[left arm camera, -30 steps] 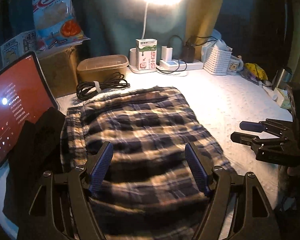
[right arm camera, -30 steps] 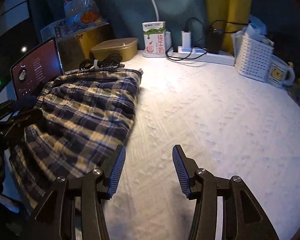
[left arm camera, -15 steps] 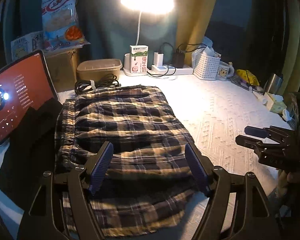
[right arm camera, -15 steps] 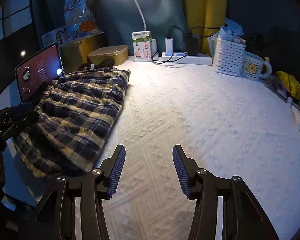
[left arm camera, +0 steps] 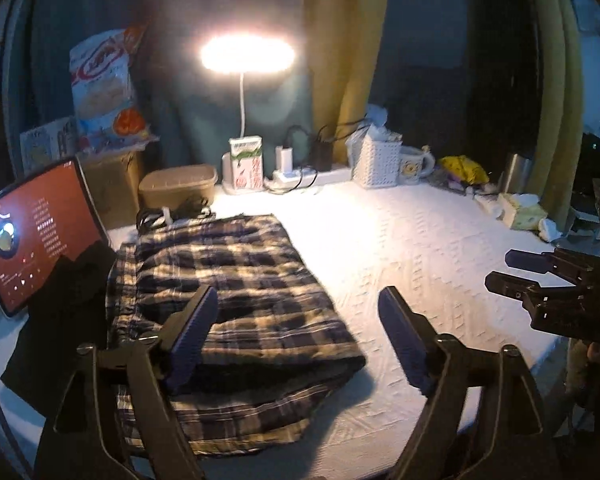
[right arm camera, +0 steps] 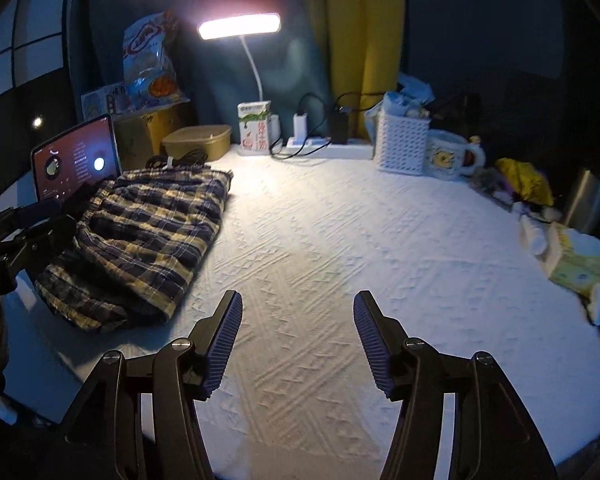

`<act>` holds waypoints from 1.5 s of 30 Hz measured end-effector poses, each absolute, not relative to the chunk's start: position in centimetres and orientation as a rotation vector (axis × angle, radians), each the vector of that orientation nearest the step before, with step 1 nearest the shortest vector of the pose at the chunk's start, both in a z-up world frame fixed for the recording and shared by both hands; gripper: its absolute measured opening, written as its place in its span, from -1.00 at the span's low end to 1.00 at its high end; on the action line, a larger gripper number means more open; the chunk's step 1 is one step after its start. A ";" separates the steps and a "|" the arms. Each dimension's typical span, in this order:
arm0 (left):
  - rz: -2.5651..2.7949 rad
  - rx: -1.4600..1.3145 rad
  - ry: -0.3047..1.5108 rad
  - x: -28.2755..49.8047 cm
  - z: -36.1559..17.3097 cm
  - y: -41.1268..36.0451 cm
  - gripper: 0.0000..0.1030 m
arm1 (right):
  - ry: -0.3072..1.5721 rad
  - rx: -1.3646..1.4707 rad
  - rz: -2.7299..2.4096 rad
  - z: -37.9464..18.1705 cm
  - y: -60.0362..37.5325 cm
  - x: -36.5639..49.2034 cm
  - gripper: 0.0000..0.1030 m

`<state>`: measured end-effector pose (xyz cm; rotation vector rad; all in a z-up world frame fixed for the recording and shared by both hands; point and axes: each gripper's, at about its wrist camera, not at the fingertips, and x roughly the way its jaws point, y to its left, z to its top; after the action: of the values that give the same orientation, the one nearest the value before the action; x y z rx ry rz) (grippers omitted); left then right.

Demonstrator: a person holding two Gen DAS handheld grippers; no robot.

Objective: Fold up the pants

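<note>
left gripper (left arm camera: pixel 296 336): jaws wide apart, holding nothing, raised above near end of pants, left finger over the plaid, right finger over bare cloth
right gripper (right arm camera: pixel 298 338): jaws spread, empty, above bare cloth, well right of pants; in left view seen side-on at right edge (left arm camera: pixel 540 280), apart from pants
pants (left arm camera: pixel 236 292): plaid, navy and tan, folded into a stack on left part of table; lower layer sticks out past top layer at near end; right view (right arm camera: pixel 140 236) shows near edge bunched and uneven
cloth (right arm camera: pixel 340 240): white, textured, covers table, pants lie on it
dark fabric (left arm camera: pixel 56 320): black, just left of pants, at foot of tablet
tablet (left arm camera: pixel 32 232): propped upright left of pants, red screen lit
cable (left arm camera: pixel 172 212): black coil, just behind far end of pants
tub (left arm camera: pixel 178 188): tan, lidded, behind cable
carton (left arm camera: pixel 246 164): upright at lamp base
lamp (right arm camera: pixel 240 28): lit, white gooseneck, far middle
power strip (right arm camera: pixel 328 146): white, chargers plugged in, right of carton
basket (right arm camera: pixel 402 144): white, perforated, right of strip
mug (right arm camera: pixel 450 156): just right of basket
tissue pack (right arm camera: pixel 572 260): at far right edge of table
</note>
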<state>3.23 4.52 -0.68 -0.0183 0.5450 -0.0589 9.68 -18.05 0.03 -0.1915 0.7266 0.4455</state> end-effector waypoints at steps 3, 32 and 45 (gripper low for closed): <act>-0.062 -0.011 0.517 2.3 0.4 3.6 0.63 | 0.698 -0.189 0.430 1.2 -18.9 8.8 0.18; 0.006 0.019 0.262 -3.5 5.6 3.0 0.98 | 0.378 -0.153 0.289 10.5 -21.6 1.7 0.99; 0.007 -0.019 0.283 -3.3 4.7 4.4 0.98 | 0.426 -0.175 0.320 9.5 -19.7 2.7 0.99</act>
<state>-3.30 4.36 4.75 -0.0186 0.2827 0.0070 2.66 -19.65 9.49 -0.1751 0.4264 0.3201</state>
